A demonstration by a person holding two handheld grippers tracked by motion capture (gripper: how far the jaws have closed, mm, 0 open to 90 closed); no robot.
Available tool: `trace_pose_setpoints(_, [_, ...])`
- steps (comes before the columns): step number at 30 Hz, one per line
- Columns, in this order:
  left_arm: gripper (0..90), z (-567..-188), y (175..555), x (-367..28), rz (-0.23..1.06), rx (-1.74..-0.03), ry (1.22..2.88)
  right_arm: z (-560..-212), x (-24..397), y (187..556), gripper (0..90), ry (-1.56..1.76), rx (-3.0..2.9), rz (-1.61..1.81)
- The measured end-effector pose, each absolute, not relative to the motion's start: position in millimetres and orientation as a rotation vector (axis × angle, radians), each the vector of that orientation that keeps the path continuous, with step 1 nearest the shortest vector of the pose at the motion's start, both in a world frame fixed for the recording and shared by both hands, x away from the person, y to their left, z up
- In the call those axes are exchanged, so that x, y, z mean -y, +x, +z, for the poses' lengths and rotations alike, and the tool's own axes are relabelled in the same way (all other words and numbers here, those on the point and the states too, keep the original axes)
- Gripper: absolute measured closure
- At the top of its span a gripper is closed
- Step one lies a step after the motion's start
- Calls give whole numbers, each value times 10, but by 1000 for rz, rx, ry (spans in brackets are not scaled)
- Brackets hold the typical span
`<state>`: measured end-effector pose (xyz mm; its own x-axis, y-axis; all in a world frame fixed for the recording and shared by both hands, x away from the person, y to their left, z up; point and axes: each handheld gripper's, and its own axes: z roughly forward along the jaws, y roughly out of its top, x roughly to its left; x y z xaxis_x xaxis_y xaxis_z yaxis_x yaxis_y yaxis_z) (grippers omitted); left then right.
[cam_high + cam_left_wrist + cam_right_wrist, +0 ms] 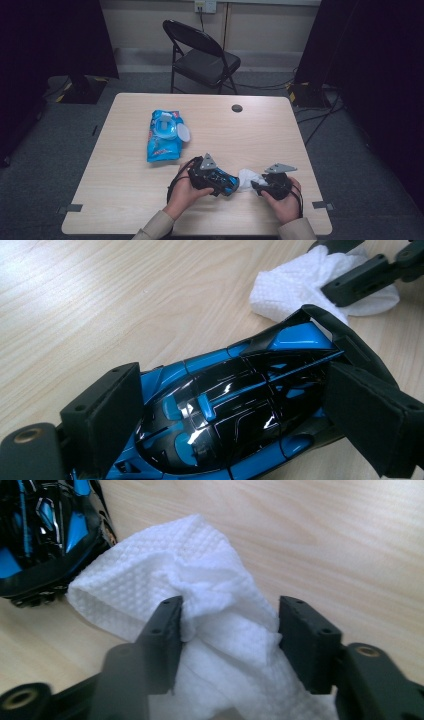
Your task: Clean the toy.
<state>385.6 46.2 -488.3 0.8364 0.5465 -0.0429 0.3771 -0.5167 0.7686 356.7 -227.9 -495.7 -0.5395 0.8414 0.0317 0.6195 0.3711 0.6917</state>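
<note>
Toy car (235, 410), glossy black and blue, sits on the near part of the wooden table (125, 190), clamped across its body by the left gripper (212, 176). Just to its right lies a crumpled white wipe (200, 605), touching the car's end. The right gripper (227, 635) has its jaws around the wipe's bunched middle, one pad touching the cloth, the other just beside it; no firm squeeze shows. Farther back, left of centre, lies a blue wipes packet (164, 135) with its lid open. Beyond the table stands a black folding chair (202, 55).
</note>
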Motion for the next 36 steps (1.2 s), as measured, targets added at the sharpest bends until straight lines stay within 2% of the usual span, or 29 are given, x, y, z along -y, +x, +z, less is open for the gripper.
trace_pose_setpoints(2, [94,-4879,3861,-461,253,-673,2179,-4954,2251,3565,598,1258,-2313,946])
trace_pose_setpoints(4, [93,-4872,3872,-458,246,-672,2186,-4950,2230,3563,681,1246,-2319,948])
trace_pose_setpoints(7, [103,-4861,3886,-456,235,-654,2192,-4948,2231,3572,767,1245,-2332,964])
trace_pose_setpoints(9, [149,-4838,3888,-466,229,-643,2175,-4947,2252,3583,791,1268,-2335,985])
trace_pose_setpoints(10, [188,-4813,3886,-478,237,-626,2174,-4951,2268,3587,799,1280,-2333,1000])
trace_pose_setpoints(11, [190,-4797,3882,-484,242,-628,2172,-4952,2285,3591,807,1297,-2330,1016])
trace_pose_setpoints(20, [159,-4714,3860,-688,222,-684,2173,-4813,2332,3650,821,1280,-2309,1082])
trace_pose_setpoints(28, [157,-4819,3860,-682,181,-666,2206,-4853,2091,3815,820,1149,-2434,1025])
trace_pose_setpoints(36, [151,-4846,3875,-652,208,-653,2199,-4934,1890,3952,818,1015,-2564,1068])
